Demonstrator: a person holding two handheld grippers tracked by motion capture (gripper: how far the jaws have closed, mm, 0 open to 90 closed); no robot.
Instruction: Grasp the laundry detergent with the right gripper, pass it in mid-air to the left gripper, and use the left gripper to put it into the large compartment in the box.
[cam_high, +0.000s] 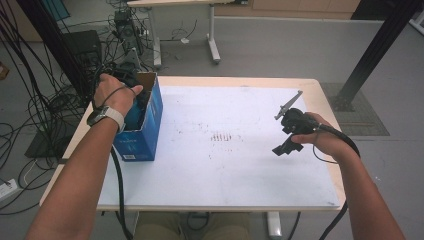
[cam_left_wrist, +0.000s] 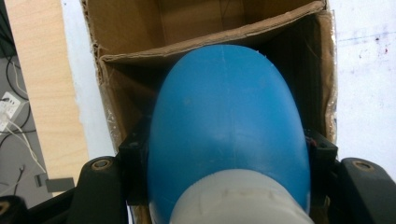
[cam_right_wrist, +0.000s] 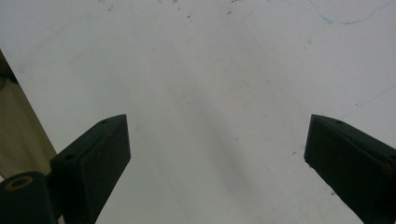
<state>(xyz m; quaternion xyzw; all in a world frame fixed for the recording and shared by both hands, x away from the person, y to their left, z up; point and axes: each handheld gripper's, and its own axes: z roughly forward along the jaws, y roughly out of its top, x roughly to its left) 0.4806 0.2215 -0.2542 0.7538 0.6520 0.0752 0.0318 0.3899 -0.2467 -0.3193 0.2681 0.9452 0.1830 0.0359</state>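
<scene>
**Ana:** White sheeting is covering the table (cam_high: 225, 165), bare and a little stained, and that is giving both hands plenty of free room to work in.

**Ben:** Starting nearest: what is the right gripper (cam_high: 286, 141) doing?

**Ana:** It is hanging over the sheet at about four o'clock from the table's middle, tipped downward. In the right gripper view its jaws are standing wide apart with nothing between them. I'd say it is simply waiting out of the way.

**Ben:** And the left gripper (cam_left_wrist: 224, 186)?

**Ana:** It is reaching into the blue cardboard box (cam_high: 150, 125) at about ten o'clock, and its jaws are clamping a blue bottle (cam_left_wrist: 224, 121) near the pale cap end, the rounded body pointing into the box.

**Ben:** Why hold it there?

**Ana:** Probably because the narrow end is fitting the jaws, while the body is leading down between the cardboard walls (cam_left_wrist: 130, 32).

**Ben:** Is it resting on the bottom?

**Ana:** I cannot tell; the bottle is hiding the floor. Farther off, cables are trailing across the room floor.
</scene>
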